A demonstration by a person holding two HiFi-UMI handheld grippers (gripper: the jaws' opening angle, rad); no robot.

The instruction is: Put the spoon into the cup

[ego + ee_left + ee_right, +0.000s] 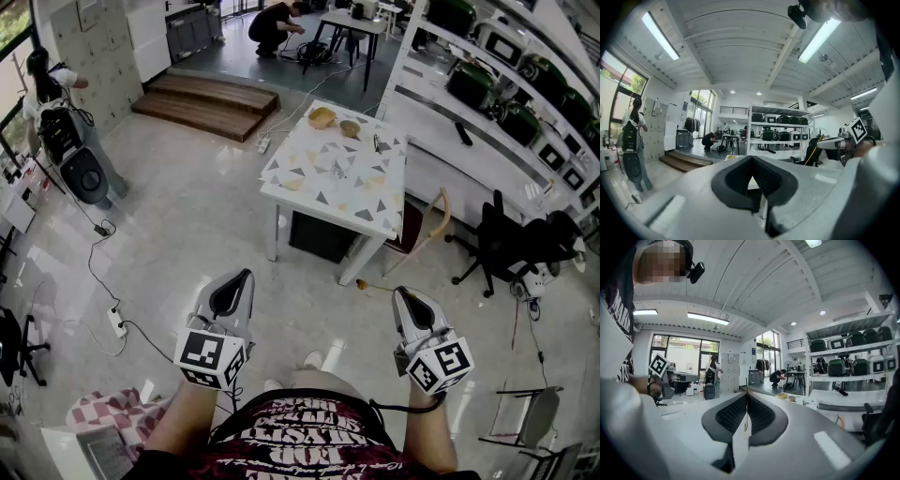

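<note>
A table [375, 202] with a triangle-patterned cloth stands a few steps ahead of me. At its far end sit two small tan vessels [322, 117] [350, 128]; which one is the cup I cannot tell. Beside them lies a slim dark thing [377, 143], perhaps the spoon. My left gripper [234, 286] and right gripper [410, 300] are held out level over the floor, well short of the table. The left gripper view shows the left gripper [752, 161] with its pads met and nothing between them. In the right gripper view the right gripper [746, 397] is likewise shut and empty.
A dark box [323, 234] sits under the table, with a wooden chair [427, 230] and a black office chair [497, 246] to its right. Shelves [487, 94] line the right wall. Cables and a power strip [117, 323] lie on the floor at left. A person [56, 89] stands at the left; another [277, 23] crouches at the back.
</note>
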